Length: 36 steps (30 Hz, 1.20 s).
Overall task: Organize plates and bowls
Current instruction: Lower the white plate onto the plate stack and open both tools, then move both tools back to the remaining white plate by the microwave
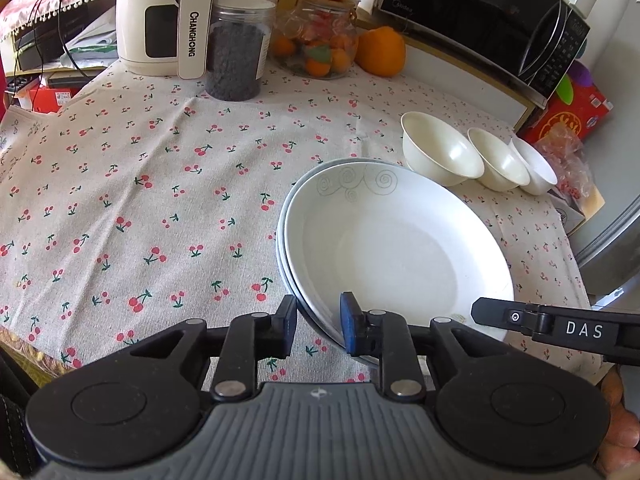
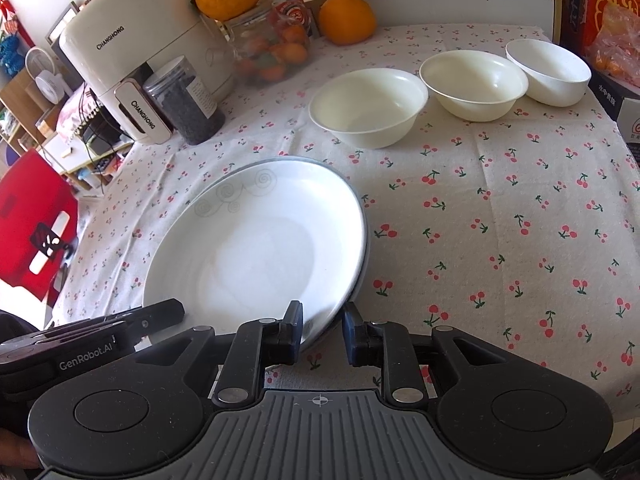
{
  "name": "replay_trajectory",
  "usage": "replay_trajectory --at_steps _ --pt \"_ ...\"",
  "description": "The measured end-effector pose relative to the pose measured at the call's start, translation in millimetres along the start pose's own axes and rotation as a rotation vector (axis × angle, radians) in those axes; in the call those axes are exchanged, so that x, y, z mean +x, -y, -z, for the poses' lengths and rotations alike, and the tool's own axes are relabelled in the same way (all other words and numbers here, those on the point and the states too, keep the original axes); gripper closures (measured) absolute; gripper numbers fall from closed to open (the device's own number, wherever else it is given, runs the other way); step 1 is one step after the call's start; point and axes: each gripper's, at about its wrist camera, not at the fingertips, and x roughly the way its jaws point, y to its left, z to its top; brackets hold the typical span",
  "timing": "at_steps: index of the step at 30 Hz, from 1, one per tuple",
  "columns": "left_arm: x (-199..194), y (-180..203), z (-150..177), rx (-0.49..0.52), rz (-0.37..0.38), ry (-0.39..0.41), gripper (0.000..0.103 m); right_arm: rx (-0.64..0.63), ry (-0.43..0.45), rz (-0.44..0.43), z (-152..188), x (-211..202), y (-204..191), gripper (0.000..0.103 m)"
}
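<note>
Two stacked plates straddled at the near rim by both my grippers.

Left wrist view: my left gripper (image 1: 319,326) stands narrowly parted at bottom centre, the rim of the stacked plates (image 1: 400,240) between its pads, gap visible; three bowls (image 1: 440,152) line the upper right. Right wrist view: my right gripper (image 2: 319,330) is likewise narrowly open around the plates' (image 2: 260,248) edge, bowls (image 2: 368,108) across the top, all on the cherry-print tablecloth (image 2: 500,220).

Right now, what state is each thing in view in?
Plates, two stacked, empty, on the cloth.
Bowls, three upright, empty, in a row.
Left claw, open, astride the plates' rim.
Right claw, astride the plates' rim; grip unclear.
Dark jar, lidded, nearly full.
</note>
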Motion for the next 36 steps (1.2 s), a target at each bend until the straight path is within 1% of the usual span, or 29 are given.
replay_trajectory --at_steps 2,5,8,11,15,17,18,19,20,22,24,29,36 --pt "1.1 -0.2 0.0 0.0 -0.004 0.0 0.082 -0.002 0.005 0.008 -0.8 1.0 -0.1 0.08" --pt "4.5 0.1 1.1 -0.002 -0.002 -0.012 0.08 -0.019 0.015 0.026 -0.5 1.5 -2.0 0.08" --pt "4.7 -1.1 0.6 -0.007 0.001 -0.014 0.078 -0.016 0.021 0.026 -0.5 1.6 0.3 0.08" --pt "5.1 -6.6 -0.5 -0.036 0.002 -0.017 0.073 0.024 0.017 0.014 -2.8 3.7 7.3 0.08" --pt "10.5 -10.2 -2.9 -0.06 0.003 -0.023 0.07 0.072 0.009 0.024 -5.3 10.4 13.3 0.079" --pt "13.1 -10.1 -3.9 -0.068 0.013 -0.029 0.07 0.068 0.004 0.024 -6.2 14.6 11.1 0.079" --pt "14.3 -9.2 -4.6 -0.067 0.022 -0.031 0.071 0.06 0.004 0.028 -6.2 16.0 8.8 0.078" --pt "15.9 -7.4 -5.2 -0.061 0.03 -0.032 0.073 0.051 0.009 0.039 -6.2 16.9 6.5 0.077" --pt "16.9 -5.9 -5.9 -0.059 0.03 -0.034 0.071 0.04 0.013 0.051 -6.2 17.9 4.1 0.077" --pt "18.5 -4.3 -7.6 -0.063 0.018 -0.038 0.071 0.033 0.018 0.058 -6.7 19.6 1.3 0.073" --pt "20.2 -4.9 -9.4 -0.076 0.011 -0.037 0.071 0.035 0.028 0.065 -8.3 21.8 -0.4 0.073" --pt "25.0 -11.3 -19.3 -0.112 -0.019 -0.032 0.071 -0.006 0.038 0.084 -15.0 32.7 -14.4 0.071" --pt "31.2 -25.8 -35.1 -0.174 -0.072 -0.028 0.071 0.012 0.037 0.043 -27.6 47.4 -25.8 0.07"
